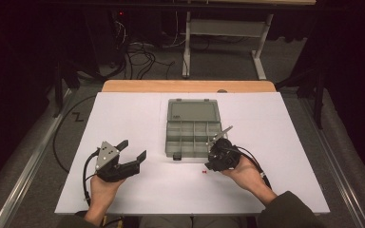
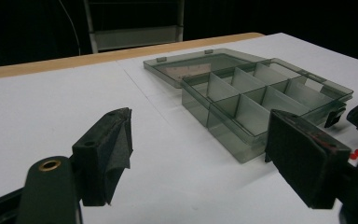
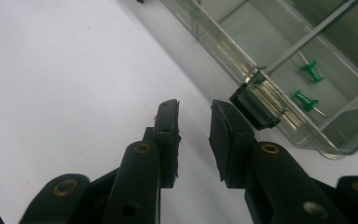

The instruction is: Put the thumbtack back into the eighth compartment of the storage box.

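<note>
**High view: both grippers at rest near an open compartment box, red pin loose on the table**

High view places a smoky-grey transparent plastic compartment box [image 1: 193,139] at the middle of the white table top [image 1: 123,118], its flat lid [image 1: 193,111] folded open on the far side; a small red push pin [image 1: 204,171] lies on the bare table, just in front of the box's near wall and just beside the right gripper [image 1: 215,153].

Left gripper [image 1: 134,148]: held in the person's left hand [image 1: 105,183], well apart from the box on its left; its jaws stand wide with nothing between them; the left gripper view confirms the gap, with the box [image 2: 261,100] ahead and the red pin [image 2: 357,153] at the right edge.

Right gripper [image 3: 193,128]: held in the right hand [image 1: 244,171] close against the box's near right corner; its jaws stand narrowly apart with nothing between the pads; a trace of red shows just behind the left jaw in the right gripper view; whether the pad touches it cannot be told.

Box contents: two green push pins [image 3: 310,100] lie in the compartment nearest that gripper; a black latch [image 3: 254,109] sits on the box's near wall, just beyond the jaw tips.
</note>
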{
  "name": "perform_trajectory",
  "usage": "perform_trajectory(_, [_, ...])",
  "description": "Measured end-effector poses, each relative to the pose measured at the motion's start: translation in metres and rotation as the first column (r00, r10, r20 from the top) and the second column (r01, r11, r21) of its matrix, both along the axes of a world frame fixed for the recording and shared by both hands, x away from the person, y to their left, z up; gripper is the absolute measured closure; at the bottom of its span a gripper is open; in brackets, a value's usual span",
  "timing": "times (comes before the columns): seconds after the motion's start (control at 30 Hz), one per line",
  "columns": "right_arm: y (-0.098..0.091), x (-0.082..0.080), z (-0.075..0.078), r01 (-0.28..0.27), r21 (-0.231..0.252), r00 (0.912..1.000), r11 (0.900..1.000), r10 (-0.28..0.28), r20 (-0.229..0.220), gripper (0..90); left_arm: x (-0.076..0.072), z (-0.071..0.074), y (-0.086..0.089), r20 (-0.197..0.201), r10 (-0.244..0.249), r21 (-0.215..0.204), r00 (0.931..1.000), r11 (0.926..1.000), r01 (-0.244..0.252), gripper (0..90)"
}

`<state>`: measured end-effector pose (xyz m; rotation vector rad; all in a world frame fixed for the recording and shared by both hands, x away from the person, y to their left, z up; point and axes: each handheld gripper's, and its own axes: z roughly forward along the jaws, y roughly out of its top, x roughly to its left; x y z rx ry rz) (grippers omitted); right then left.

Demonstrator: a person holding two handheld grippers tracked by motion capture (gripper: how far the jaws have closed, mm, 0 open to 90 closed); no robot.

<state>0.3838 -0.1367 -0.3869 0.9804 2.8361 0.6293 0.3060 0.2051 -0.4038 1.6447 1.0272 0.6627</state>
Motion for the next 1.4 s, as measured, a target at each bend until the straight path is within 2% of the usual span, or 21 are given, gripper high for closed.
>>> perform_trajectory(0.2, [0.009,-0.001,-0.005,-0.016,-0.023,0.9997,0.9996,0.016,-0.019,74.2,0.001,-0.001,-0.001,-0.004,-0.003,0.005,1.0000,1.0000,0.003,23.5])
perform_trajectory(0.57, [0.022,-0.004,-0.013,-0.052,-0.065,0.9984,0.9965,0.051,-0.023,74.9,0.000,0.000,-0.001,-0.003,0.000,0.004,1.0000,1.0000,0.000,23.5])
perform_trajectory(0.77, [0.024,-0.002,-0.017,-0.071,-0.096,0.9974,0.9929,0.070,-0.020,80.0,0.000,0.000,-0.001,0.000,-0.006,0.004,1.0000,1.0000,0.006,23.5])
perform_trajectory(0.9, [0.024,-0.002,-0.017,-0.059,-0.099,0.9982,0.9933,0.057,-0.019,83.2,0.000,0.000,-0.001,0.003,-0.013,0.008,0.9999,0.9999,0.013,23.5])
perform_trajectory(1.23, [0.024,-0.002,-0.017,-0.072,-0.102,0.9974,0.9922,0.072,-0.004,84.2,0.000,0.000,-0.001,0.001,-0.006,0.006,1.0000,1.0000,0.006,23.5])
perform_trajectory(1.4, [0.021,-0.001,-0.013,-0.060,-0.091,0.9982,0.9941,0.060,-0.001,84.3,0.000,0.000,-0.001,0.001,-0.009,0.010,1.0000,0.9999,0.009,23.5])
